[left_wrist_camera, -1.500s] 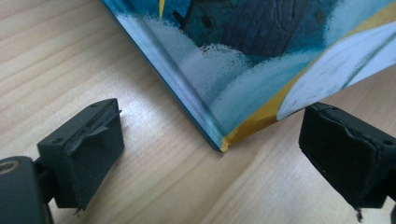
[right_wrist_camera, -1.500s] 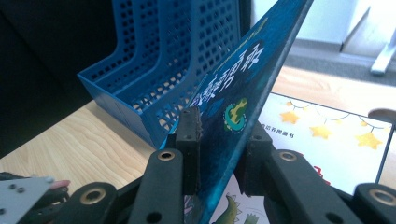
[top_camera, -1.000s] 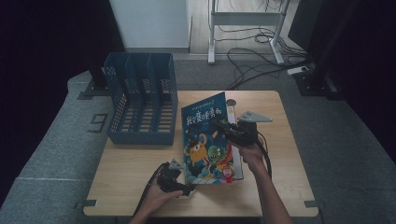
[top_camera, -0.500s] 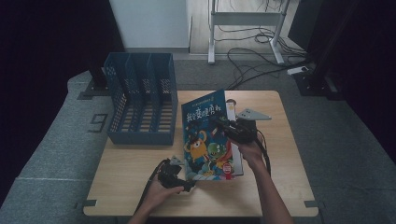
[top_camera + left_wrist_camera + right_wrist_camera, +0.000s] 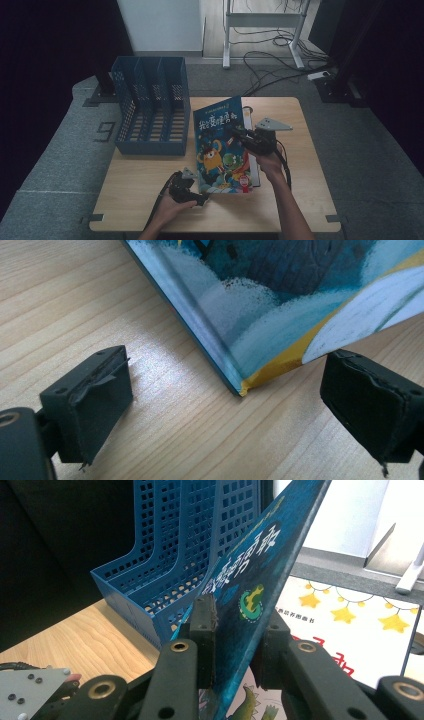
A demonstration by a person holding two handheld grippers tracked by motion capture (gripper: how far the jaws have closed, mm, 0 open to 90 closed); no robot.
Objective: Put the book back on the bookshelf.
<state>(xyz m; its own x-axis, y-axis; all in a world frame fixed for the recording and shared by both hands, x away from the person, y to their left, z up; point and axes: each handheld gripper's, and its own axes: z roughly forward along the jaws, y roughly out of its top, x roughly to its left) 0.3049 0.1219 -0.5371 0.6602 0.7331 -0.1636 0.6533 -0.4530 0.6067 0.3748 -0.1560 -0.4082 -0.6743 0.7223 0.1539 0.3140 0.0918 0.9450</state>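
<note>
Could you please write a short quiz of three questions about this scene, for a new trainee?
1. True or false: the right gripper is closed on the edge of the blue picture book.
2. What stands to the left of the book on the table? A) a blue file rack B) a red box C) a lamp
3. In the left gripper view, what lies between the open jaws of the left gripper?

Key
1. True; its jaws pinch the book's edge, tilting the book up.
2. A, the blue file rack.
3. The book's lower corner, resting on the wood and touching neither pad.
</note>
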